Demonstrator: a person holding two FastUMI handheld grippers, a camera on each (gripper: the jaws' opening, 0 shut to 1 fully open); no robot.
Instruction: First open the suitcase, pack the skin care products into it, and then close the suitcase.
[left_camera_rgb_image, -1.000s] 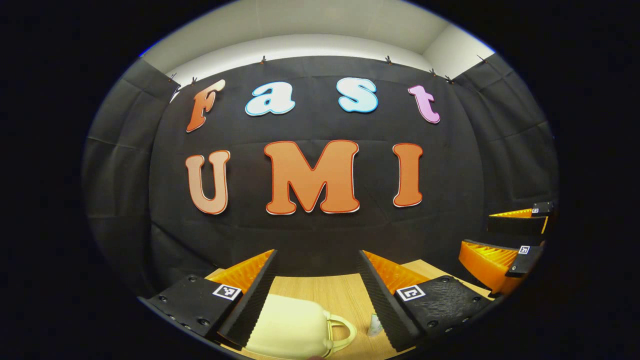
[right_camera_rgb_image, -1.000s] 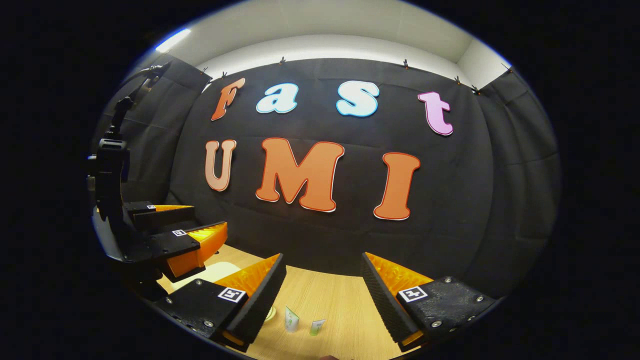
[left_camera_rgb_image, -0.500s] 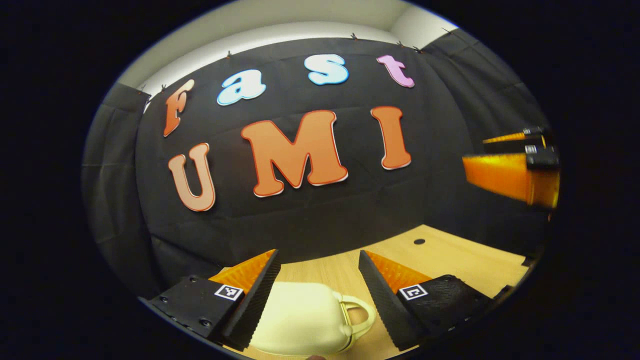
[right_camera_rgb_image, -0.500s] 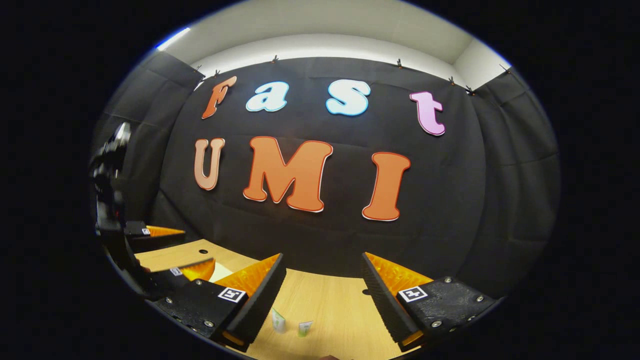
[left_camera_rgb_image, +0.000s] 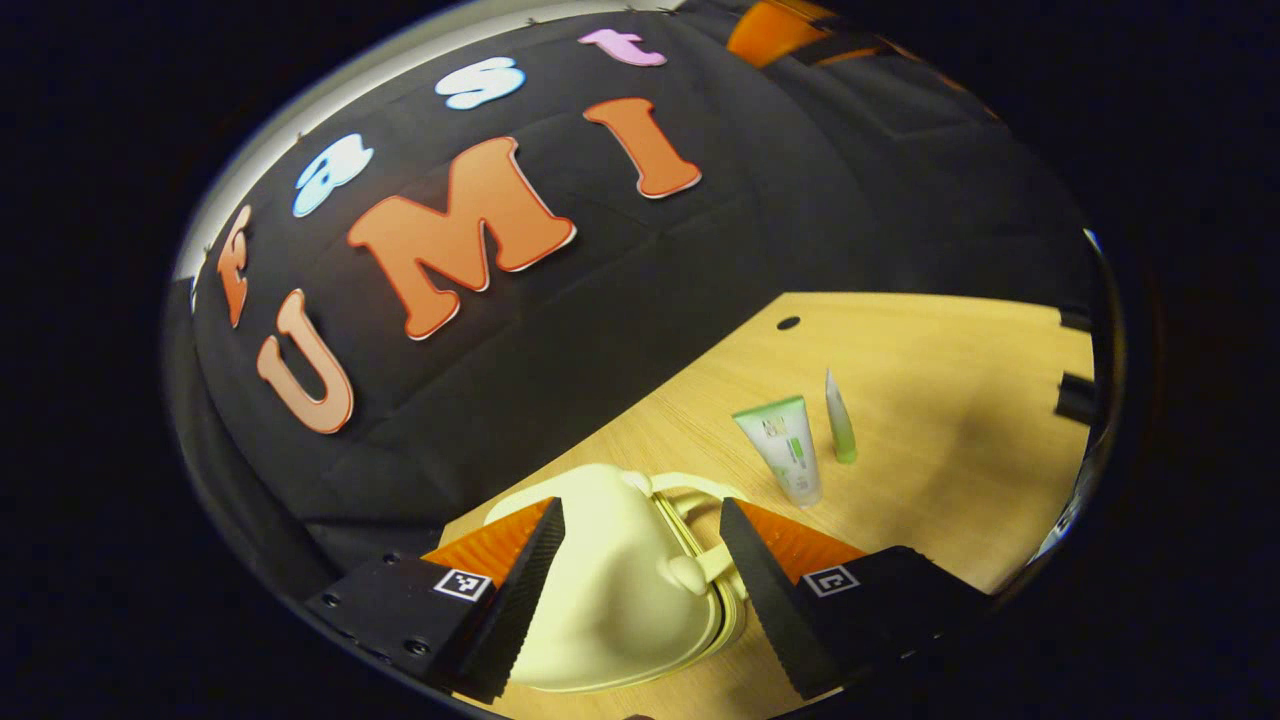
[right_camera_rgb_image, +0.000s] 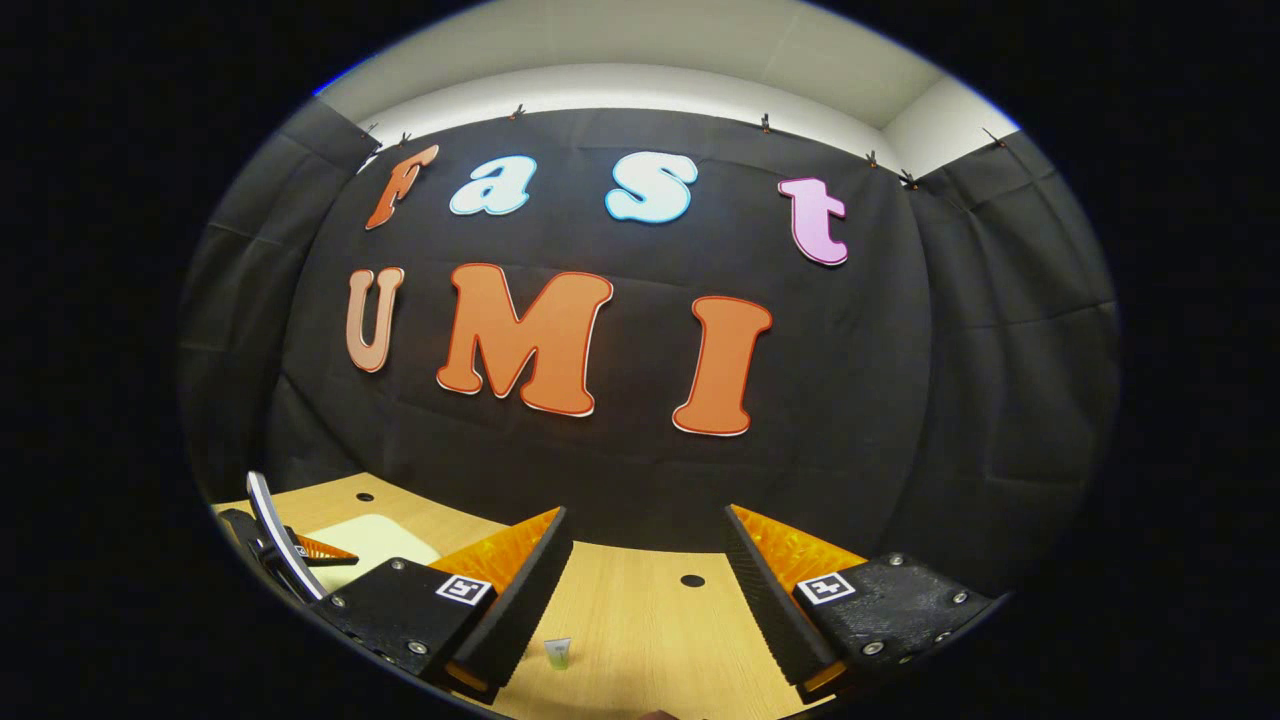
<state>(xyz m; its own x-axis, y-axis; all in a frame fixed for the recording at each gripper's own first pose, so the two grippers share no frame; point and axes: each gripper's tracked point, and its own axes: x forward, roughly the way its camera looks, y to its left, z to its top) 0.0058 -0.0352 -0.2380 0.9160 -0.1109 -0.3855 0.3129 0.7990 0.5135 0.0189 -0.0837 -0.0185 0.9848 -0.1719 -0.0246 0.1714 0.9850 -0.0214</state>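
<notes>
A small cream suitcase lies shut on the wooden table, its handle toward the tubes. My left gripper is open and hangs over it, one finger on each side of the handle end; I cannot tell whether it touches. A white-and-green tube and a slim green tube lie just beyond the handle. My right gripper is open and holds nothing, well above the table. A green tube shows below it, and the suitcase lies far left under the left gripper.
The black cloth wall closes off the table's far side. Round holes sit in the tabletop near the wall. A dark fitting stands at the table's right edge. Part of the right gripper shows high up.
My left gripper has dropped and tilted down over the suitcase, bringing the tubes into its view. The right gripper has turned slightly rightward and stays open.
</notes>
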